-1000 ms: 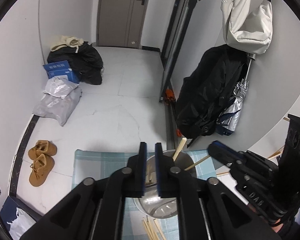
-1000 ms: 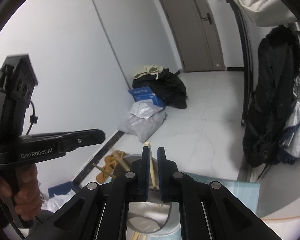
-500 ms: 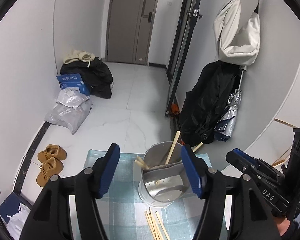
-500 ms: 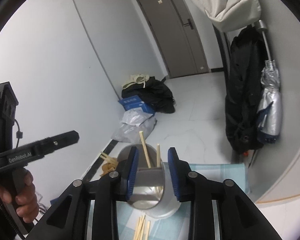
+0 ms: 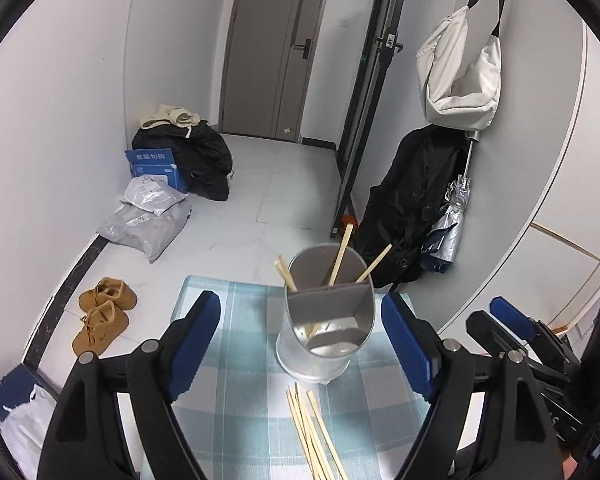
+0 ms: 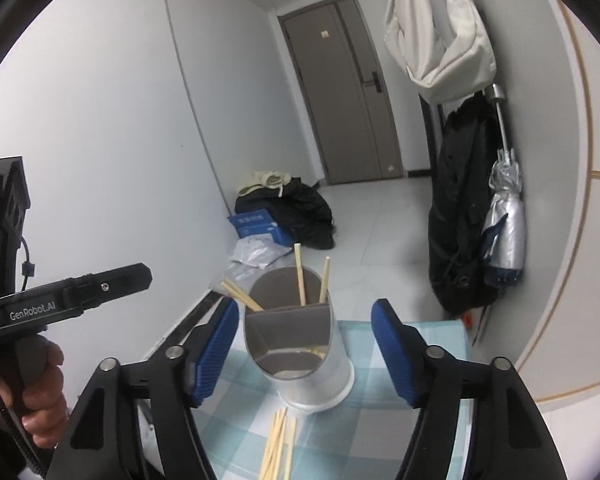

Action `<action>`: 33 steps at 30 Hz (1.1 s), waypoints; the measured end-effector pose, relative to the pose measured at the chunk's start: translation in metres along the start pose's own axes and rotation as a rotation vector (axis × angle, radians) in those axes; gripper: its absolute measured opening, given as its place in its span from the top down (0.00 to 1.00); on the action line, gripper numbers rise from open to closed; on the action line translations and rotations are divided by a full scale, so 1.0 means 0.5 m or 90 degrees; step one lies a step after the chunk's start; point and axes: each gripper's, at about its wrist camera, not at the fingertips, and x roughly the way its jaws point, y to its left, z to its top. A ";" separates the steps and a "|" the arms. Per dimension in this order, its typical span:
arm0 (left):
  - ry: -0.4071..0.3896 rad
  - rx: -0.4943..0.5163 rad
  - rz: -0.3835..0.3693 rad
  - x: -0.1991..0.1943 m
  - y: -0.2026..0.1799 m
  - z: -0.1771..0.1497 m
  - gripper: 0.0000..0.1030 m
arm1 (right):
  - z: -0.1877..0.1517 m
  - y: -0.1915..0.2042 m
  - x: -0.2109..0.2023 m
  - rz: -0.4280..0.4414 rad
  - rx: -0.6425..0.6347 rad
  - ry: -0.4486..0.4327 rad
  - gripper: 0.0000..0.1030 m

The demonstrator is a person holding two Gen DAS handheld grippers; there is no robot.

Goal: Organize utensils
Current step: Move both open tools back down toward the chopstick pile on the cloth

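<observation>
Left wrist view: left tongs [image 5: 302,348] wide apart, jaws opening, nothing clamped. Metal utensil holder [image 5: 326,320] upright on checked cloth [image 5: 240,400], toward far edge of table, dead ahead w/ the jaws standing either side of it, no contact. Divider splits the holder; several chopsticks in holder [image 5: 340,254] lean out of rear compartment, front one looks near empty. Loose chopsticks [image 5: 314,432] flat on cloth at holder's near side, just below the tongs, long axis running roughly near-to-far, fanning slightly toward near edge. Right-hand tool visible at right edge.

Right wrist view: right tongs [image 6: 304,354] also empty, jaws opening, holder [image 6: 300,344] ahead between them, untouched. Loose sticks [image 6: 278,440] below and a bit left of centre, same near-far axis. Left hand [image 6: 36,392] on its handle at left.

Judgement: both about equally near the bundle; next pick probably needs a dip down toward near side, jaws set across stick axis.

Room: white tiled floor, grey door, bags, boots, hanging coat, umbrella.
</observation>
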 end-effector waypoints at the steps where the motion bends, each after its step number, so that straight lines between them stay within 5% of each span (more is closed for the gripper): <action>1: -0.002 -0.001 -0.002 0.000 0.001 -0.008 0.19 | -0.005 0.001 -0.004 0.000 -0.001 -0.001 0.29; 14: -0.044 -0.003 0.010 -0.005 0.018 -0.107 0.14 | -0.110 0.000 -0.022 -0.053 -0.019 0.016 0.20; 33: 0.057 -0.078 0.056 0.103 0.090 -0.236 0.14 | -0.241 -0.018 0.047 -0.025 -0.007 0.143 0.20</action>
